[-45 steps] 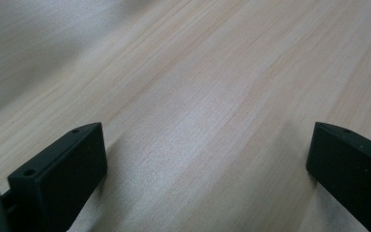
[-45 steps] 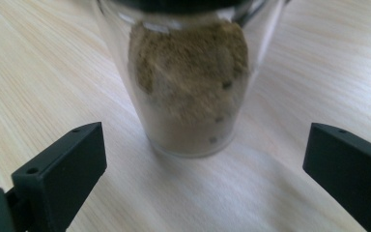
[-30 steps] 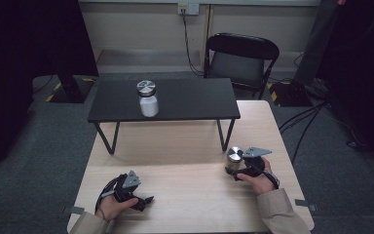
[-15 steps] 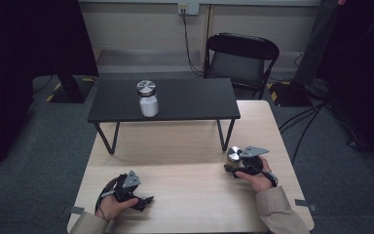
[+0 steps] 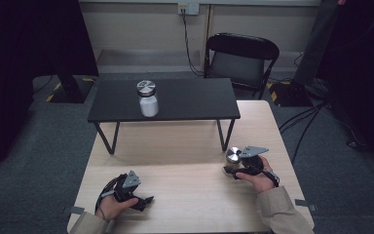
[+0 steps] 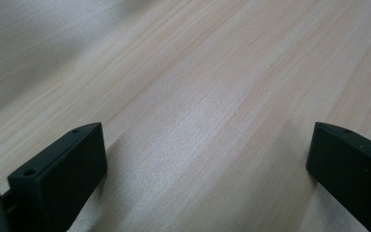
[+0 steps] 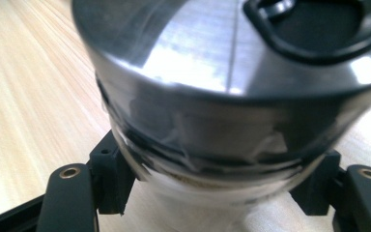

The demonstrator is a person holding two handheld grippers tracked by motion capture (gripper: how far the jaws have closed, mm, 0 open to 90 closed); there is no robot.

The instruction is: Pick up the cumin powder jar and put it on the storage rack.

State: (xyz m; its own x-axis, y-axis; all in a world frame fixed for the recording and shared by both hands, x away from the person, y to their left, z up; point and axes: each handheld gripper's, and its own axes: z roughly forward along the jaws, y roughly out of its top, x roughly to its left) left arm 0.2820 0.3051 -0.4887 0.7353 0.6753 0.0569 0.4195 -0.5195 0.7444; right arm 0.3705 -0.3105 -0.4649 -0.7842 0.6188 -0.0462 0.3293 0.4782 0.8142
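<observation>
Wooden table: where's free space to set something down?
Wooden table: bare between left gripper and right gripper, which is shut on a metal-lidded jar. Black side table: free right of the white jar.

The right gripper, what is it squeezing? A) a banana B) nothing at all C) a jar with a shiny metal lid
C: in the right gripper view the black jaws sit on both sides of the jar under its metal lid; the right gripper holds it on the table.

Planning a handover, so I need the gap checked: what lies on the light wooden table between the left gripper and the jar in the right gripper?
Nothing; high view shows bare table between left gripper and silver-lidded jar.
</observation>
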